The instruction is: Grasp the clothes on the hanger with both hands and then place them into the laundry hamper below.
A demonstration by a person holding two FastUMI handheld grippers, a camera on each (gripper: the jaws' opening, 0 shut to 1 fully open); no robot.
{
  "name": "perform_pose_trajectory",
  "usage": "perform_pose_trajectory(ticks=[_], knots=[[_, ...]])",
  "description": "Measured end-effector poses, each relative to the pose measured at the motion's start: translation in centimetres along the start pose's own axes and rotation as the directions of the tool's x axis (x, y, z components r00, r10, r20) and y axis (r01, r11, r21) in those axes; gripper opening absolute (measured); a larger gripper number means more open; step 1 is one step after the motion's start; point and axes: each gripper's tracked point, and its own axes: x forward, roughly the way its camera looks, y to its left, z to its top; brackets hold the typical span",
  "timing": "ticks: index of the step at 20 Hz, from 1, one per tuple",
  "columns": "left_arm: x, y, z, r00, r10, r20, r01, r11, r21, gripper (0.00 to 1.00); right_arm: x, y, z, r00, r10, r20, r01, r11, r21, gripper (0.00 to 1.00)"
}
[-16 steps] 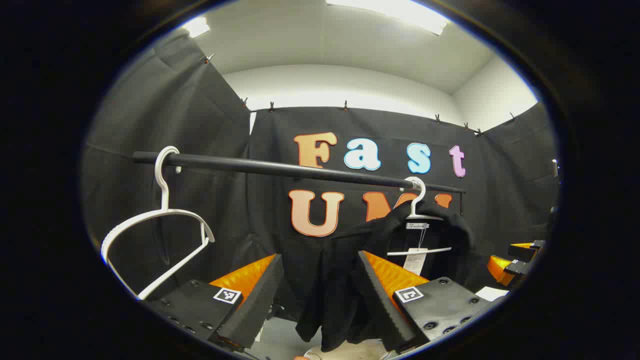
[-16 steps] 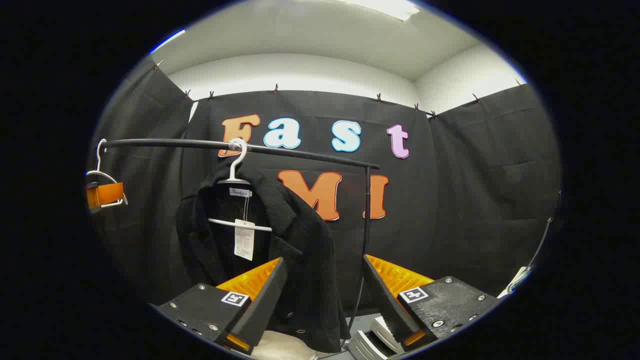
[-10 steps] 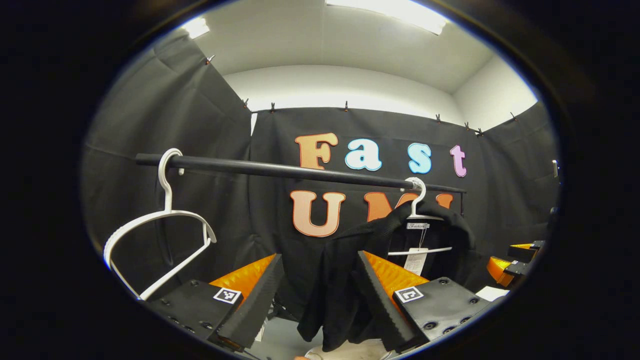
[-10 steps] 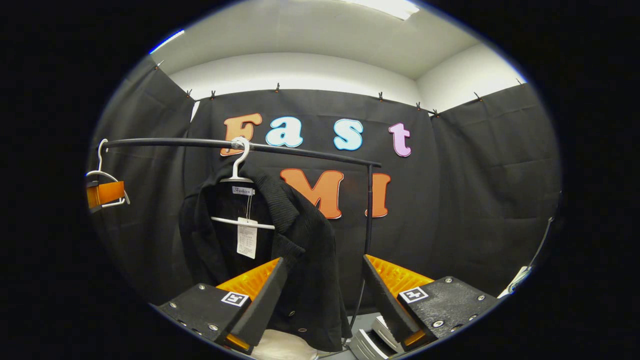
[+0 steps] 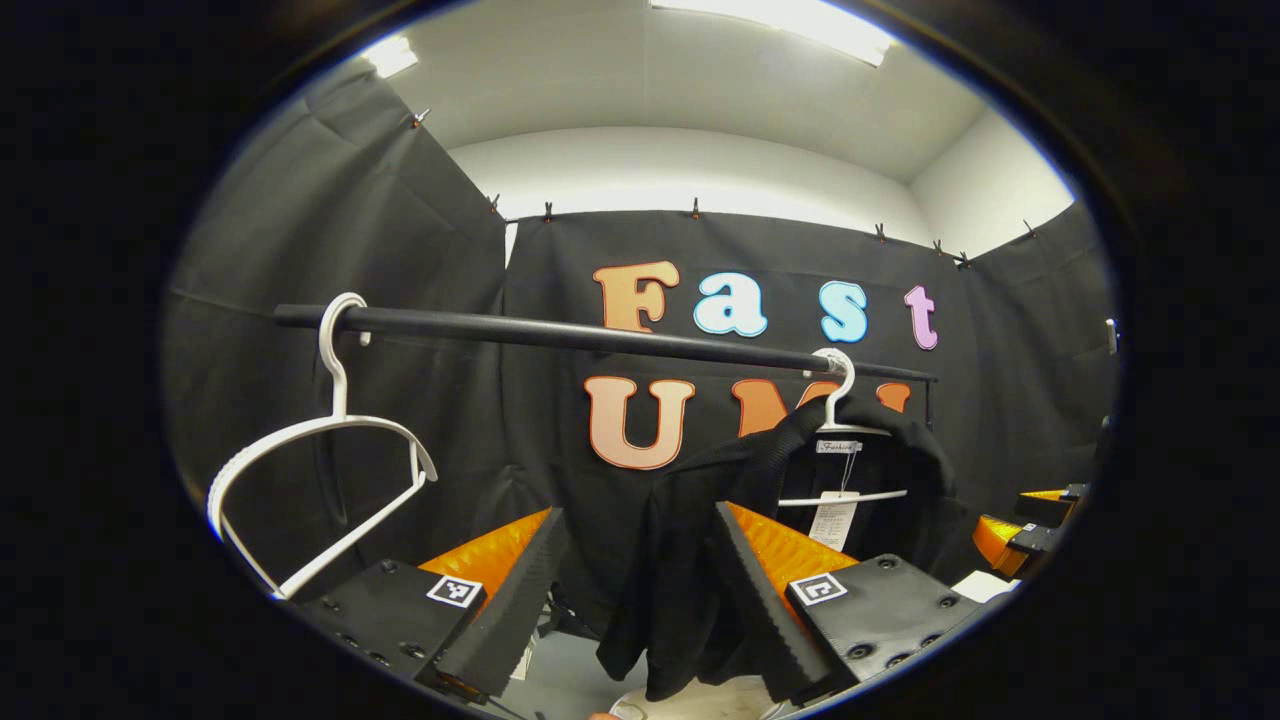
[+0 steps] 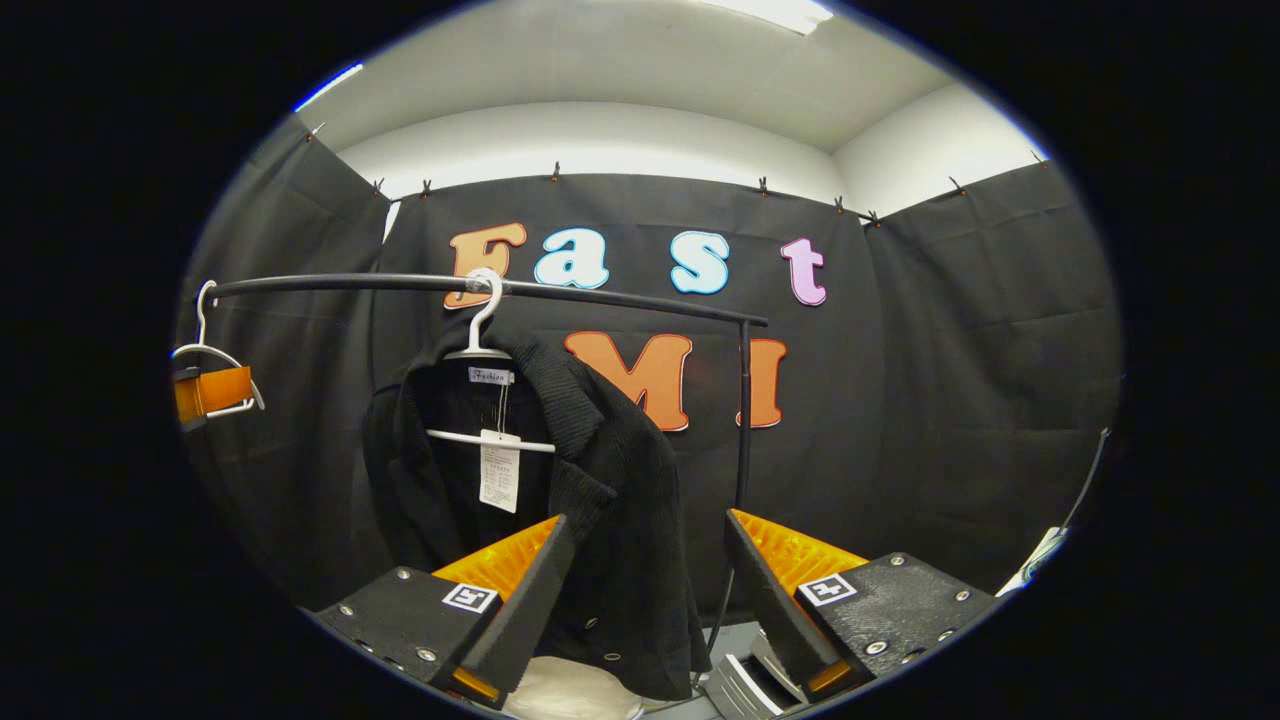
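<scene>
A black jacket (image 5: 680,570) hangs on a white hanger (image 5: 838,395) from a black rail (image 5: 600,338), its sleeve drooping left. My left gripper (image 5: 640,520) is open, and the sleeve shows between its fingers, farther off. In the right gripper view the jacket (image 6: 610,500) hangs from its hanger (image 6: 483,315) with a paper tag. My right gripper (image 6: 650,523) is open, low and in front of the jacket's right side. A pale patch of the hamper (image 6: 565,695) peeks below the jacket hem, also as the hamper (image 5: 700,698).
An empty white hanger (image 5: 325,450) hangs at the rail's left end. The rail's upright post (image 6: 742,420) stands just right of the jacket. The right gripper (image 5: 1020,525) shows at the far right, the left gripper (image 6: 210,393) at the far left. A grey-white object (image 6: 740,688) lies on the floor.
Both grippers stay open. The right gripper view has shifted a little, so the jacket sits slightly farther right and nearer. The left gripper has hardly moved.
</scene>
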Motion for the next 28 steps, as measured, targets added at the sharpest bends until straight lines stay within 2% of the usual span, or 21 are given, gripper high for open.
perform_pose_trajectory(ticks=[1,6,7,9,10,11,12,14,15,16,18,23,24,25,28], knots=[[0.0,0.0,0.0,1.000,0.001,-0.002,-0.001,1.000,0.002,0.99,0.0,0.1,-0.2,1.000,0.003,-0.003,-0.003,1.000,0.002,0.94],[0.5,0.3,-0.6,1.000,0.015,-0.009,-0.015,1.000,0.010,0.96,0.4,1.0,-1.1,0.999,0.030,-0.018,-0.029,1.000,0.009,0.94],[0.5,0.3,-0.8,1.000,0.017,-0.011,-0.017,1.000,0.012,0.99,0.5,1.2,-1.2,0.999,0.033,-0.018,-0.033,0.999,0.003,0.99],[0.5,0.2,-1.0,1.000,0.013,-0.017,-0.012,1.000,0.008,0.99,1.2,1.6,-1.7,0.999,0.042,-0.020,-0.042,0.999,-0.009,0.99],[0.6,0.1,-1.0,1.000,0.010,-0.018,-0.010,1.000,0.007,0.99,1.6,1.9,-2.0,0.999,0.049,-0.024,-0.049,0.999,-0.012,0.94],[0.5,0.2,-1.0,1.000,0.011,-0.019,-0.011,1.000,0.009,0.99,1.9,2.2,-2.3,0.998,0.057,-0.029,-0.057,0.998,-0.012,0.94],[0.4,0.4,-1.0,1.000,0.015,-0.019,-0.015,1.000,0.015,0.96,2.2,2.6,-2.6,0.997,0.065,-0.034,-0.065,0.998,-0.009,0.99],[0.4,0.7,-1.0,1.000,0.023,-0.020,-0.023,0.999,0.030,0.99,2.9,3.2,-3.4,0.996,0.072,-0.046,-0.073,0.997,-0.011,0.99],[0.4,0.7,-1.1,0.999,0.027,-0.020,-0.026,0.999,0.037,0.99,3.3,3.2,-3.8,0.996,0.074,-0.052,-0.074,0.997,-0.013,0.94],[0.5,0.8,-1.1,0.999,0.030,-0.021,-0.029,0.999,0.041,0.96,3.6,3.3,-4.0,0.996,0.075,-0.058,-0.076,0.997,-0.015,0.94],[0.8,0.9,-1.5,0.999,0.037,-0.026,-0.036,0.998,0.044,0.99,4.8,3.5,-4.7,0.995,0.077,-0.069,-0.078,0.997,-0.015,0.94],[2.0,0.2,-3.3,0.999,0.037,-0.040,-0.035,0.998,0.052,0.99,7.8,4.2,-6.4,0.992,0.085,-0.092,-0.086,0.996,0.001,0.94],[2.3,0.1,-3.8,0.998,0.040,-0.045,-0.038,0.998,0.057,0.96,8.3,4.4,-6.7,0.992,0.086,-0.097,-0.086,0.996,0.003,0.94],[2.5,-0.1,-4.3,0.998,0.040,-0.053,-0.037,0.998,0.060,0.99,8.8,4.6,-6.9,0.991,0.087,-0.100,-0.087,0.996,0.003,0.94],[3.6,-1.4,-6.4,0.997,0.014,-0.080,-0.011,0.999,0.042,0.97,10.2,4.8,-7.7,0.990,0.084,-0.110,-0.085,0.996,-0.002,0.94]])
